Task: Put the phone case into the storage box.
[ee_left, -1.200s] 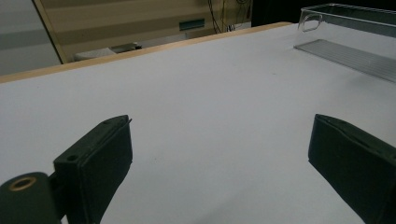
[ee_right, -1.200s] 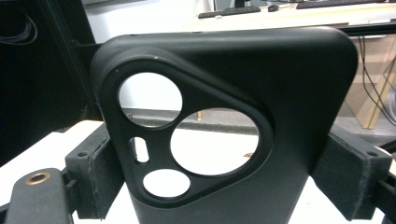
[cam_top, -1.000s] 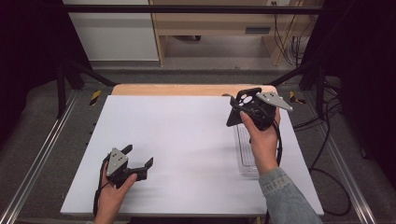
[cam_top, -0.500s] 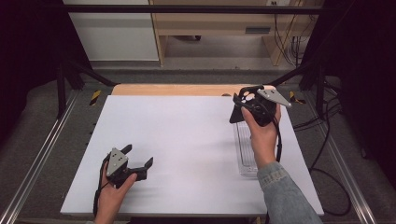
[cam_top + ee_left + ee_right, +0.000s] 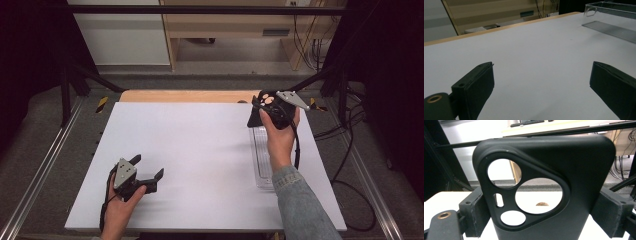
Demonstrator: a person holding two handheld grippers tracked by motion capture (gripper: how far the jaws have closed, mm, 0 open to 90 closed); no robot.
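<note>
A black phone case with round camera cut-outs stands upright between the jaws of my right gripper, which press on its two side edges. From above, that gripper hangs over the far right of the white table, just beyond the far end of a clear plastic tray. My left gripper rests low at the front left, jaws wide apart with nothing between them. Its own view looks across bare white table toward the tray.
A wooden strip runs along the table's far edge. Black cables trail off the right side, and metal rails flank the table. Shelving and a white cabinet stand behind.
My right gripper, with the phone case in it, has shifted a little to the right and toward the far edge. The left gripper has stayed put.
</note>
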